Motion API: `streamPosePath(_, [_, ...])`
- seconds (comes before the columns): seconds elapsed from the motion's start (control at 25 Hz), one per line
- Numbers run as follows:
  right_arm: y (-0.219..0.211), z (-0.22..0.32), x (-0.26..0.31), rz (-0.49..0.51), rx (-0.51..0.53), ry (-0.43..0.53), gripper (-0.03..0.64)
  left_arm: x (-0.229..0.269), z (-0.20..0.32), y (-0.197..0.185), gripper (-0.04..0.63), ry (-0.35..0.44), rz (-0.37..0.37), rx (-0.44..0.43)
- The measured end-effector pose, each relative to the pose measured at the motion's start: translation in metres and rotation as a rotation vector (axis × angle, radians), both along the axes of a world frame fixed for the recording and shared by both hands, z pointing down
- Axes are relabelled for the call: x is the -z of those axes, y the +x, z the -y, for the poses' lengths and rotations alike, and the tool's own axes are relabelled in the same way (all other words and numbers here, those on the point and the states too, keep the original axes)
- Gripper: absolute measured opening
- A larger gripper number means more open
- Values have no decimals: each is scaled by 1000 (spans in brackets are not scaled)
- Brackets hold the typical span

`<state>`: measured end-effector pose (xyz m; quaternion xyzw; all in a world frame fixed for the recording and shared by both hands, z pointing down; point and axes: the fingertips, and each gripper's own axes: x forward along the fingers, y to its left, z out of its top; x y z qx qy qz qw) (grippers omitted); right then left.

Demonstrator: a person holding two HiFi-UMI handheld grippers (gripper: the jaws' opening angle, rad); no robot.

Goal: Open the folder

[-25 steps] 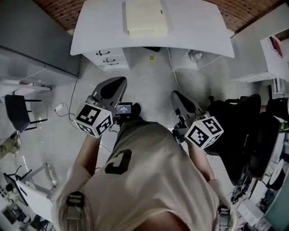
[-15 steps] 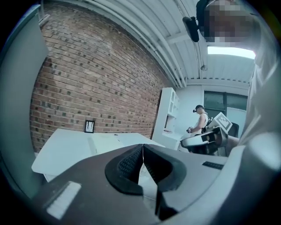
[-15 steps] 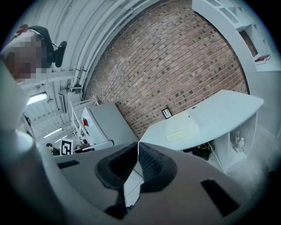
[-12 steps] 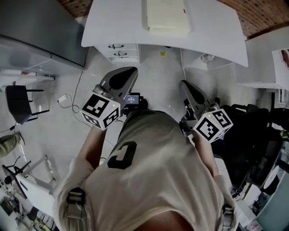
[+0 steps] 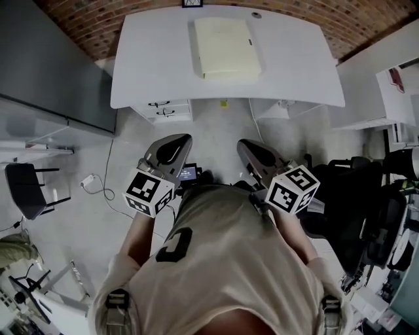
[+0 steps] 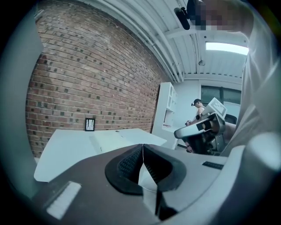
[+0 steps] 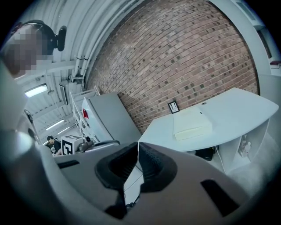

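The pale yellow folder [image 5: 226,47] lies closed on the white desk [image 5: 150,65], towards its back middle. My left gripper [image 5: 175,144] and right gripper [image 5: 247,150] hang over the floor in front of the desk, well short of its front edge, side by side and pointing at it. Both are shut with nothing between the pads. In the left gripper view the folder [image 6: 112,140] shows low on the desk beyond the shut left gripper [image 6: 142,147]. From the right gripper [image 7: 137,146] the folder [image 7: 192,124] appears ahead and to the right.
A small framed picture [image 5: 192,3] stands at the desk's back edge by the brick wall. Drawers [image 5: 162,110] sit under the desk's left part. A grey cabinet [image 5: 46,72] is on the left, a black chair [image 5: 353,196] on the right, a cable [image 5: 91,180] on the floor.
The person has shifted and the head view now takes in the whole desk top and folder. Both grippers moved with the body, the right one closer to the left. Both stayed shut.
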<state>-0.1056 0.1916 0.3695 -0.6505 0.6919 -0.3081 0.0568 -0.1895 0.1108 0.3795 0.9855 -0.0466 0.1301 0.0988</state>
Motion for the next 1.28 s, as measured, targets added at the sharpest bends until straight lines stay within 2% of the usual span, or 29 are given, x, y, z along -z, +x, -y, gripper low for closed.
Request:
streamPosePath(0.24, [12, 5, -6, 28, -6, -14, 5, 2, -5, 20, 5, -2, 3, -46])
streamPosePath(0.4, [26, 8, -7, 40, 12, 9, 5, 3, -10, 37, 5, 23, 12, -42])
streamPosePath(0.84, [87, 24, 3, 68, -6, 83, 5, 18, -9, 101, 5, 60, 28, -41])
streamPosePath(1.12, [130, 31, 7, 96, -17, 125, 5, 18, -8, 136, 5, 92, 76, -40])
streamPosePath(1.28, [147, 35, 11, 77, 6, 133, 5, 26, -14, 154, 5, 79, 59, -43])
